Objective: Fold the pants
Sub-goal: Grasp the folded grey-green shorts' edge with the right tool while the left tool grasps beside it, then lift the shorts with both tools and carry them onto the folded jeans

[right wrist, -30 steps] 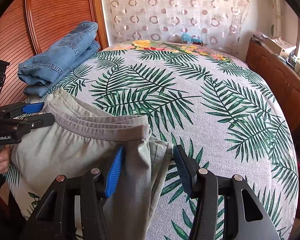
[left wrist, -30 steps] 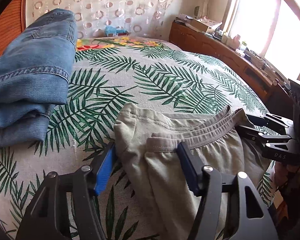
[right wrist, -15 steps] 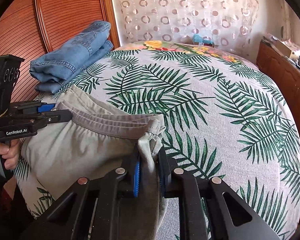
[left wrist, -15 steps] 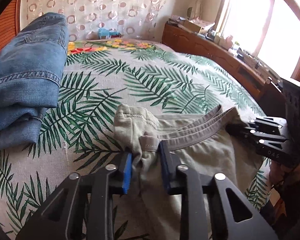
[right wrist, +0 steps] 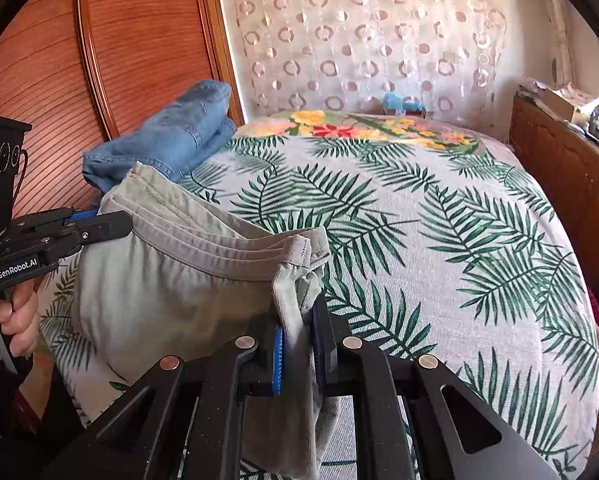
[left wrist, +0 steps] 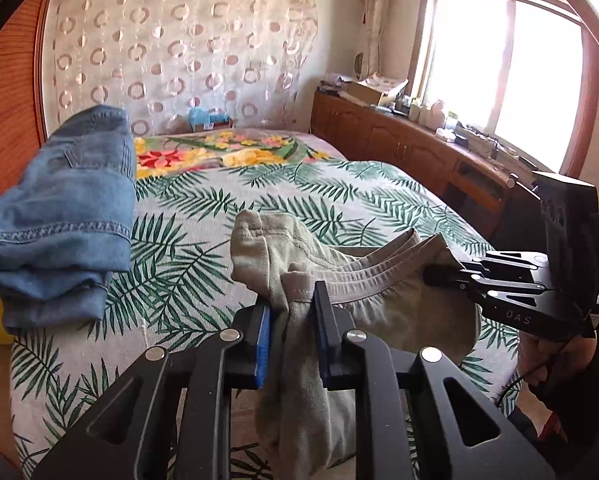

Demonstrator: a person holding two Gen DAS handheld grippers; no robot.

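Grey-green pants [left wrist: 383, 304] hang by the waistband between my two grippers, lifted above the near edge of the bed. My left gripper [left wrist: 293, 300] is shut on the left end of the waistband; it also shows in the right wrist view [right wrist: 99, 226]. My right gripper [right wrist: 299, 320] is shut on the right end of the waistband; it also shows in the left wrist view [left wrist: 439, 270]. The pants [right wrist: 171, 292] sag between the grips and the legs drop out of sight below.
Folded blue jeans [left wrist: 63, 216] lie at the bed's left side by the wooden headboard [right wrist: 99, 60]. The palm-leaf bedspread [right wrist: 439, 232] stretches ahead. A wooden cabinet [left wrist: 411, 148] with clutter runs along the right under the window.
Both grippers went from open to shut on the waistband ends, then lifted the pants up off the bed.
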